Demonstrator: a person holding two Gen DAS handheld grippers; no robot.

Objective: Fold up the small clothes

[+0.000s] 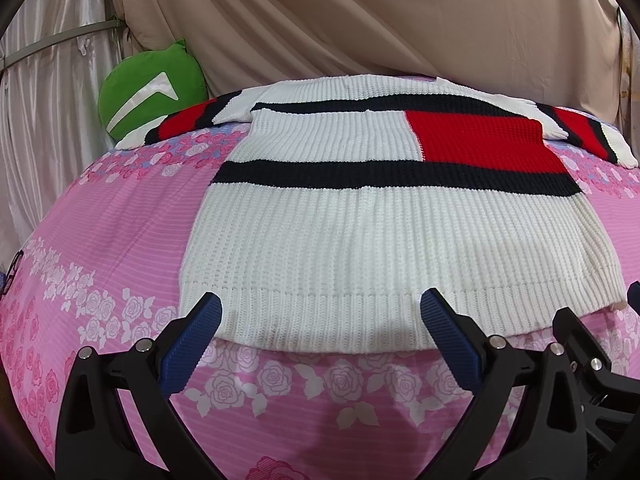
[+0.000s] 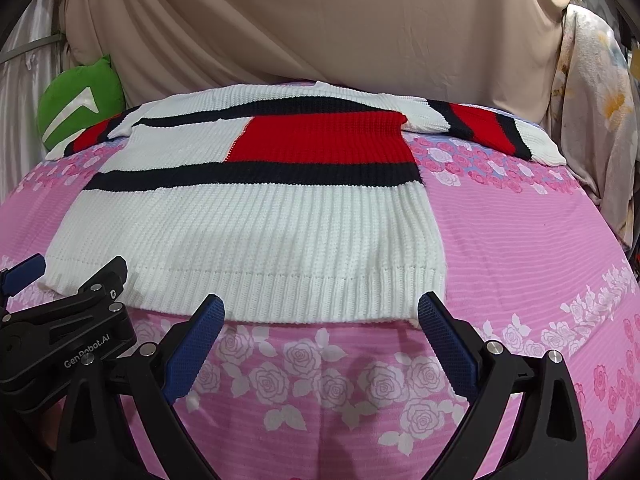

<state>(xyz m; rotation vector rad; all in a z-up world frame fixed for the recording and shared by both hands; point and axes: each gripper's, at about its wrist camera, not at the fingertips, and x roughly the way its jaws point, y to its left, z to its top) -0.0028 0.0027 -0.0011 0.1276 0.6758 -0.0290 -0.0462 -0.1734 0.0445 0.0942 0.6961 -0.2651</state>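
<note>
Left wrist view: the left gripper (image 1: pixel 322 308) has its blue-padded fingers (image 1: pixel 194 344) spread wide, holding nothing. Its tips sit over the near hem of the sweater (image 1: pixel 384 232); whether they touch the knit cannot be told. The sweater lies flat on the sheet (image 1: pixel 104 240), a pink one printed with roses, hem toward the camera and neck at the far side. It is white ribbed knit with two dark navy bands across the chest and a red block (image 1: pixel 484 142) between them on the right. Both sleeves reach out sideways at the far end, each striped red, navy and white. The left sleeve (image 1: pixel 176 126) ends just beside a green cushion (image 1: pixel 154 88) with a white arrow mark, which leans against the pale curtain (image 1: pixel 48 112). A beige drape (image 1: pixel 380 20) hangs behind the bed. At the lower right edge, part of the right gripper (image 1: pixel 580 344) shows as black frame, close beside the left one.

Right wrist view: the right gripper (image 2: pixel 320 308) is likewise spread wide and empty, its tips over the hem near the sweater's (image 2: pixel 248 224) right corner; contact cannot be told here either. The left gripper (image 2: pixel 68 312) enters at the lower left, its black body marked "GenRobot.AI", one blue pad over the hem's left corner. The right sleeve (image 2: pixel 492 128) lies across the sheet (image 2: pixel 520 240) toward a flowered cloth (image 2: pixel 596 120) hanging at the right. The cushion (image 2: pixel 76 100) sits at the far left, the drape (image 2: pixel 320 20) behind.
</note>
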